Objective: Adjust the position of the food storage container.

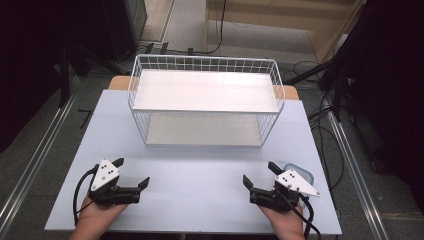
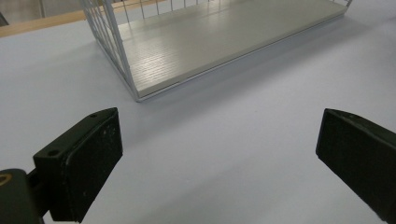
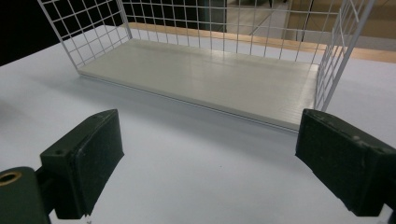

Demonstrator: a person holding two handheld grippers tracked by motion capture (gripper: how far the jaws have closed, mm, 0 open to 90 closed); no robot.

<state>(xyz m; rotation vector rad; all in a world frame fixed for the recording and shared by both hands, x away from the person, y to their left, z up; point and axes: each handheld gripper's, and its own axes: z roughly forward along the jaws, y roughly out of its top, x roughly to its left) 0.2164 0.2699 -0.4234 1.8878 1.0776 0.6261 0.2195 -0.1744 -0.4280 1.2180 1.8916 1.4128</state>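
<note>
White wire two-tier shelf rack (image 1: 205,100) stands at the far middle of the pale blue bench (image 1: 195,175). Left tongs (image 1: 131,173) and right tongs (image 1: 257,173) rest near, jaws wide, holding nothing; work looks unstarted, so a reach comes next.

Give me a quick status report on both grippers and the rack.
Left gripper open, empty. Right gripper open, empty. Wire rack ahead, shelves bare. Nothing between.

A white wire rack (image 1: 205,100) stands upright at the far middle of the table, two pale shelf boards inside, one above the other, its open front facing the person.
</note>
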